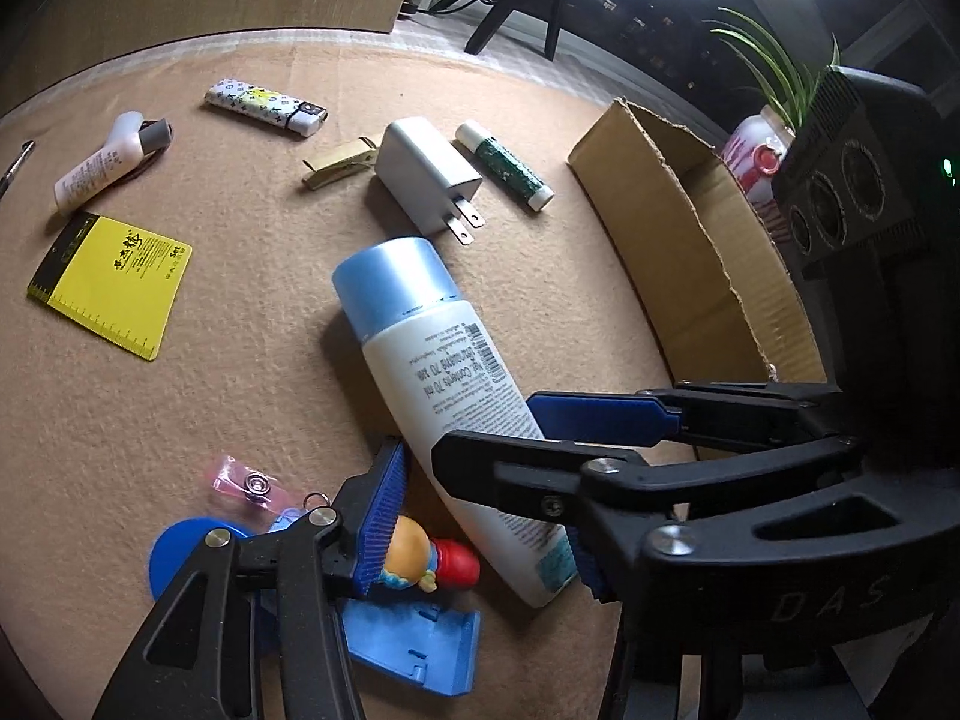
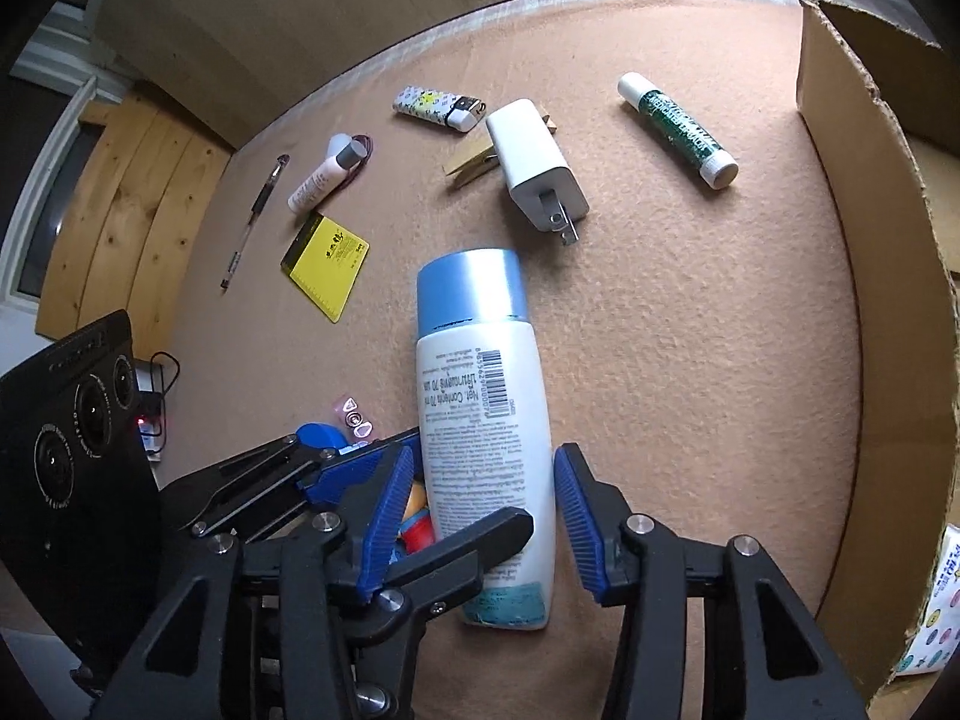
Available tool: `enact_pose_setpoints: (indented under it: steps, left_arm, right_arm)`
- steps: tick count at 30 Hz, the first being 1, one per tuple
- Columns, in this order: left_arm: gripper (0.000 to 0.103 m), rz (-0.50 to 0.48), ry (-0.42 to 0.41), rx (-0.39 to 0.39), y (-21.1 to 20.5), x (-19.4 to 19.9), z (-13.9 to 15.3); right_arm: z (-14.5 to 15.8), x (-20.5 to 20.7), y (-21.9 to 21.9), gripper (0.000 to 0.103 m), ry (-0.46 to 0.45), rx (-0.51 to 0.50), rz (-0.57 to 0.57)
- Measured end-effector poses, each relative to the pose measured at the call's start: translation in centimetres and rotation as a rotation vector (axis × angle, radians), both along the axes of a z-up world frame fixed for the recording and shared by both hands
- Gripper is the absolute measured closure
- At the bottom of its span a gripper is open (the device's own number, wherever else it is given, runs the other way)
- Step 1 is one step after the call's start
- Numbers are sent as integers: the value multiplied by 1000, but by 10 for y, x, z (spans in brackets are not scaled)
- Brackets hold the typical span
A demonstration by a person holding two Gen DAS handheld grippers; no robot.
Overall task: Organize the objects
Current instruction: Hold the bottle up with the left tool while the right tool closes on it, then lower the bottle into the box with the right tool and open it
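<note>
Blue-padded right gripper [image 2: 483, 525] and left gripper [image 1: 480, 516], angled downward, both straddle the bottle [image 2: 480, 396], pads not pressing.

A tan felt-covered counter [image 2: 690, 360] carries a white bottle with a blue cap [image 2: 480, 408], lying flat. Beyond the cap lie a white plug adapter [image 2: 534, 162], a wooden clothespin [image 2: 471, 165], a patterned lighter [image 2: 441, 107] and a green glue stick [image 2: 678, 129]. Left of the bottle lie a yellow card [image 2: 327, 264], a small tube [image 2: 324, 174] and a pen [image 2: 255, 219]; a cardboard box [image 2: 888, 300] sits right.
</note>
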State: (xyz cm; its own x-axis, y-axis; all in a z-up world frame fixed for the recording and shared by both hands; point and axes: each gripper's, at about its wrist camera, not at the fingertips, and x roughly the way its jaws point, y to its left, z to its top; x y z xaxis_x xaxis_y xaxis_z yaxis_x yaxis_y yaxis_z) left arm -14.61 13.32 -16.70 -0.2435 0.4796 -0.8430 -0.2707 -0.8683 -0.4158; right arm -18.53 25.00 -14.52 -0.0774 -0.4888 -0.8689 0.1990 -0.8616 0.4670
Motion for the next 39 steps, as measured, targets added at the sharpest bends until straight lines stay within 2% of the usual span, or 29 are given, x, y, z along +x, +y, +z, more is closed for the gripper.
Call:
enact_pose_setpoints:
  steps: [4, 8, 15, 19, 26, 30, 32, 33, 34, 36, 39]
  left_arm:
    - [51, 13, -5, 22, 0, 2, 1]
    - [51, 13, 16, 36, 7, 4, 12]
    - [51, -43, 121, 53, 43, -2, 57]
    - [52, -91, 163, 79, 71, -9, 78]
    - [52, -155, 179, 100, 129, -25, 87]
    - [52, -178, 181, 98, 161, -32, 83]
    - [48, -180, 199, 67, 170, -33, 82]
    - [39, -168, 204, 34, 174, -33, 82]
    - [33, -160, 208, 22, 175, -33, 82]
    - [32, -161, 206, 19, 175, -31, 82]
    - [32, -163, 213, -2, 168, -26, 83]
  right_arm:
    - [4, 2, 7, 58, 0, -16, -17]
    - [22, 8, 22, 58, 44, -29, -49]
    - [72, 9, 65, 58, 173, -18, -118]
    - [90, 6, 96, 58, 219, -11, -168]
    - [94, 0, 141, 58, 235, 22, -254]
    - [95, -1, 158, 57, 262, 54, -260]
    - [98, 2, 156, 47, 311, 126, -236]
    - [99, 4, 156, 37, 335, 156, -234]
    - [102, 8, 156, 33, 371, 189, -239]
    - [104, 12, 158, 33, 402, 200, -232]
    - [101, 13, 160, 33, 399, 195, -245]
